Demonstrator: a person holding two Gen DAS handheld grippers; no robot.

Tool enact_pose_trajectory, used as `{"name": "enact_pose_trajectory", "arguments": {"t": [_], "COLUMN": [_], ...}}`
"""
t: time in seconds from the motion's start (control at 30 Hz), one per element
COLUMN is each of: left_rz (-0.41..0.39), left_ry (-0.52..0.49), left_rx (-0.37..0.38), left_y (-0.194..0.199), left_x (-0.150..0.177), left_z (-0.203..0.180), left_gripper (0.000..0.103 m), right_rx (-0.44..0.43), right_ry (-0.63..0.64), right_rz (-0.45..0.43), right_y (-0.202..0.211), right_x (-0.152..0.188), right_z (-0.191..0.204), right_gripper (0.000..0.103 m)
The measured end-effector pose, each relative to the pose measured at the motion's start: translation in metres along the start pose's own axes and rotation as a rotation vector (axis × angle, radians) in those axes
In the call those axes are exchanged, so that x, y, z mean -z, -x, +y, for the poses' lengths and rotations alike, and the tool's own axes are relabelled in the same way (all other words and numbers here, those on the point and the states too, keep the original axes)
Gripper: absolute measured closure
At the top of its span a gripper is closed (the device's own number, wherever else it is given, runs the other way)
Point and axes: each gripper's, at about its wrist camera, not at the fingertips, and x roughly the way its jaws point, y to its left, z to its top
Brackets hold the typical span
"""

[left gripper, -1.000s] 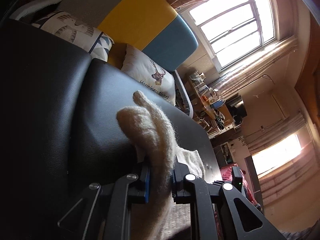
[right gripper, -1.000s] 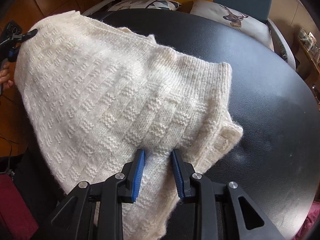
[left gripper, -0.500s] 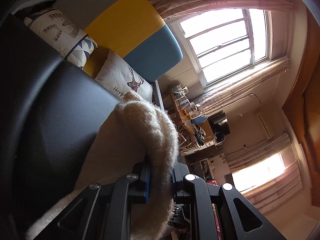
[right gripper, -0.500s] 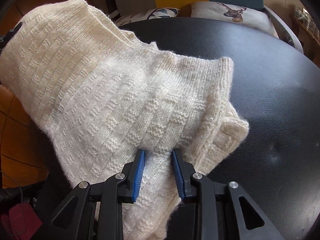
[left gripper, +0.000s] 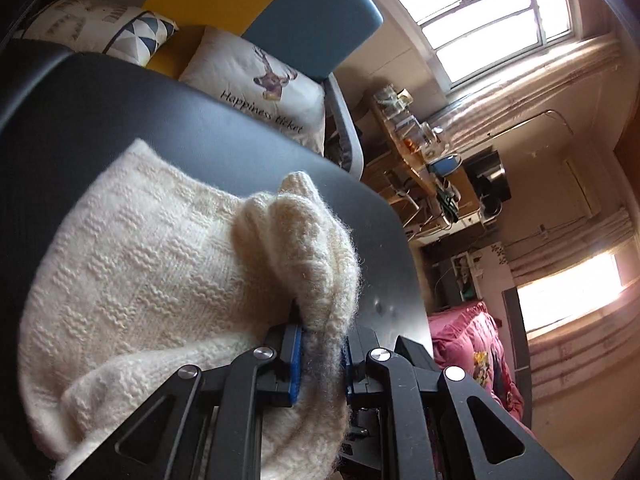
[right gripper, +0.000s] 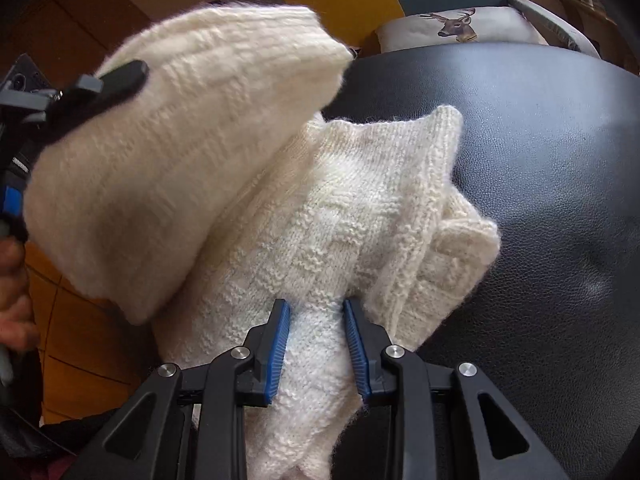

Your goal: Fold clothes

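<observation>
Left wrist view: the left gripper, blue-padded, pinches a bunched fold of the cream knitted wool sweater, which spreads toward 9 o'clock over the black leather-like tabletop. A white deer-print cushion lies at 12 o'clock.

Right wrist view: the right gripper clamps the sweater at 6 o'clock; a lifted flap hangs at 10 o'clock from the left gripper.

Hand-held gripper clamping cream knit sweater, black table
</observation>
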Motion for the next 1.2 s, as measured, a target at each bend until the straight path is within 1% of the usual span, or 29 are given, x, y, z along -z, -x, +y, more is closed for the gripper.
{"name": "enact_pose_trajectory", "arguments": {"t": [0.1,0.23,0.33,0.4,0.43,0.47,0.5,0.53,0.6,0.67,0.73,0.8,0.83,0.87,0.93,0.97,1.03,1.07,1.1,1.17,1.2], "left_rz": [0.018,0.0,-0.008,0.026,0.044,0.069,0.094,0.116,0.143,0.148,0.114,0.032,-0.007,-0.032,-0.083,-0.109,-0.157,-0.164,-0.169,-0.156,-0.148], "left_ry": [0.013,0.033,0.003,-0.012,-0.006,0.007,0.021,0.041,0.042,0.011,-0.011,-0.04,-0.051,-0.042,-0.025,-0.016,0.0,0.0,-0.002,-0.035,-0.052], "left_rx": [-0.019,-0.044,-0.091,-0.106,-0.096,-0.068,-0.037,0.008,0.09,0.141,0.177,0.144,0.123,0.081,-0.003,-0.045,-0.126,-0.143,-0.158,-0.158,-0.153], "left_y": [-0.014,-0.023,-0.033,-0.045,-0.049,-0.052,-0.054,-0.052,-0.038,-0.014,0.018,0.055,0.072,0.083,0.105,0.116,0.136,0.139,0.141,0.133,0.129], "left_x": [0.013,0.02,0.026,0.03,0.032,0.033,0.035,0.036,0.036,0.035,0.03,0.021,0.016,0.015,0.011,0.009,0.006,0.008,0.01,0.017,0.019], "left_z": [-0.001,-0.003,-0.007,-0.006,-0.004,-0.002,0.0,0.0,-0.005,-0.013,-0.012,0.003,0.012,0.027,0.059,0.075,0.106,0.116,0.127,0.136,0.138], "left_gripper": [0.088,0.088,0.088,0.088,0.086,0.079,0.076,0.075,0.075,0.075,0.071,0.066,0.06,0.054,0.052,0.052,0.052,0.052,0.052,0.052,0.052], "right_rx": [-0.019,-0.037,-0.044,-0.051,-0.057,-0.064,-0.077,-0.088,-0.107,-0.116,-0.099,-0.072,-0.053,-0.052,-0.059,-0.088,-0.184,-0.217,-0.224,-0.237,-0.24], "right_ry": [-0.013,-0.027,-0.036,-0.042,-0.05,-0.058,-0.067,-0.07,-0.075,-0.085,-0.086,-0.078,-0.068,-0.052,-0.018,-0.002,0.038,0.075,0.128,0.221,0.235], "right_rz": [-0.016,-0.032,-0.039,-0.048,-0.053,-0.058,-0.063,-0.07,-0.084,-0.098,-0.112,-0.126,-0.132,-0.143,-0.166,-0.177,-0.168,-0.14,-0.12,-0.083,-0.046], "right_y": [0.0,-0.001,-0.003,-0.002,-0.002,-0.001,0.0,0.002,0.007,0.016,0.032,0.049,0.059,0.07,0.093,0.106,0.127,0.125,0.124,0.121,0.111], "right_x": [0.002,0.004,0.004,0.005,0.006,0.006,0.007,0.008,0.011,0.017,0.028,0.039,0.045,0.048,0.055,0.055,0.054,0.048,0.042,0.04,0.037], "right_z": [-0.002,-0.002,-0.001,-0.001,-0.003,-0.004,-0.006,-0.008,-0.011,-0.015,-0.019,-0.022,-0.022,-0.018,-0.009,0.0,0.019,0.04,0.057,0.088,0.096], "right_gripper": [0.073,0.073,0.073,0.073,0.074,0.076,0.076,0.076,0.076,0.076,0.076,0.075,0.073,0.073,0.073,0.073,0.071,0.069,0.069,0.069,0.068]}}
